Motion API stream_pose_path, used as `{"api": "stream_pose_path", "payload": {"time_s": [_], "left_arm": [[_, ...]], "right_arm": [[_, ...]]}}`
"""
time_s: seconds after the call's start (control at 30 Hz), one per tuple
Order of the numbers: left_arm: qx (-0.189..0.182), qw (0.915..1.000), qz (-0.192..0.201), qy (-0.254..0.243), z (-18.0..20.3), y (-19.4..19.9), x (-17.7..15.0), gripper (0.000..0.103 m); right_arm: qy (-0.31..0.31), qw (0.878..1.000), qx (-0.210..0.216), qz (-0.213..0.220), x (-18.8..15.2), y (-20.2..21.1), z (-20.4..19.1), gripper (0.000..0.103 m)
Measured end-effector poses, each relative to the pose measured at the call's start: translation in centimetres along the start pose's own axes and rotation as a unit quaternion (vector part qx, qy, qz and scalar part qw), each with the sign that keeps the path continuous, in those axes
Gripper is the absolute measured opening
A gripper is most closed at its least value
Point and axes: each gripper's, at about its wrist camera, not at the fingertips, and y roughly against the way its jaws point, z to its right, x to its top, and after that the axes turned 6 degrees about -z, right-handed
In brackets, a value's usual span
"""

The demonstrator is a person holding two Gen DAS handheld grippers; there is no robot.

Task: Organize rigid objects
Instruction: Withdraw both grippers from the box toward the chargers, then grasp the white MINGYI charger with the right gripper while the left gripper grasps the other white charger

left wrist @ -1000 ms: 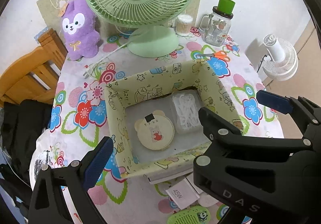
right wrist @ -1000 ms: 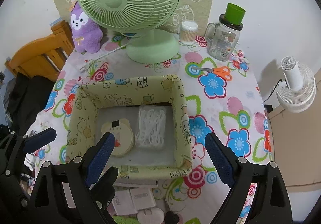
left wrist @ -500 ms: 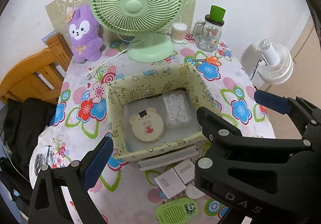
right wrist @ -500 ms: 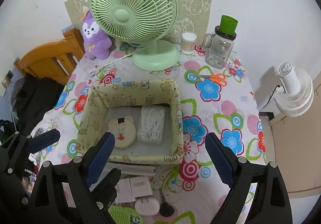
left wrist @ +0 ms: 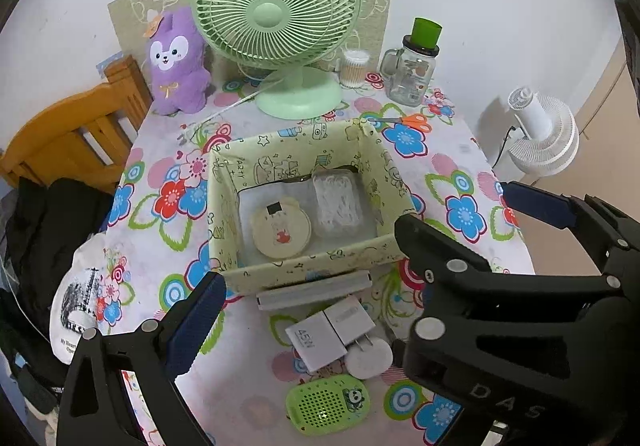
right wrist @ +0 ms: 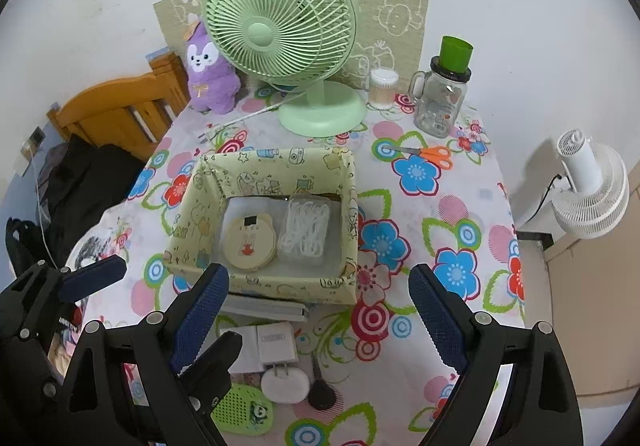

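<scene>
both grippers, left gripper and right gripper, have pulled back from the box, open and empty; the chargers in front of the box wait next.

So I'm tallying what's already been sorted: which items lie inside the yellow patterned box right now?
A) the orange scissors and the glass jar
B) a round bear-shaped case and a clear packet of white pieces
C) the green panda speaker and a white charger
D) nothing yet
B: the round bear-shaped case and the clear packet lie side by side on the floor of the box; the other small items sit outside it.
</scene>
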Motion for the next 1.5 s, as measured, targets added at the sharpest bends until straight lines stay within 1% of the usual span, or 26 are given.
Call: {"api": "stream_pose_path", "payload": {"time_s": [0.37, 0.53, 0.6, 0.73, 0.83, 1.03, 1.2, 1.5], "left_arm": [[-0.005, 1.0, -0.001, 0.007, -0.4, -0.3, -2.1, 0.1], [-0.009, 0.9998, -0.016, 0.003, -0.8, -1.4, -3.1, 0.1], [-0.011, 0.9998, -0.016, 0.003, -1.0, -1.7, -3.5, 0.1], [-0.005, 0.9997, -0.022, 0.001, -1.3, -3.0, -4.5, 0.1], [-0.01, 0.9993, -0.036, 0.007, -1.5, -4.3, -5.2, 0.1], [-0.015, 0.9983, -0.052, 0.02, -1.8, -6.1, -6.0, 0.1], [-0.003, 0.9984, -0.053, 0.021, -1.8, -7.3, -6.4, 0.1], [0.004, 0.9969, -0.071, 0.035, -1.8, -9.8, -6.8, 0.1]], "right_arm": [[0.015, 1.0, 0.004, 0.01, -2.2, 0.3, 0.3, 0.093], [0.016, 1.0, 0.007, 0.011, -3.4, -0.1, 0.2, 0.093], [0.01, 1.0, 0.01, 0.011, -4.1, -0.3, 0.2, 0.093], [0.012, 1.0, 0.011, 0.016, -5.2, -1.0, 0.2, 0.093], [0.012, 1.0, 0.003, 0.01, -6.0, -1.9, 0.2, 0.093], [0.008, 1.0, 0.0, -0.005, -7.1, -3.3, 0.6, 0.093], [0.017, 1.0, 0.001, -0.009, -7.4, -4.4, 0.7, 0.093], [0.024, 0.999, 0.003, -0.026, -7.9, -6.8, 1.0, 0.093]]}}
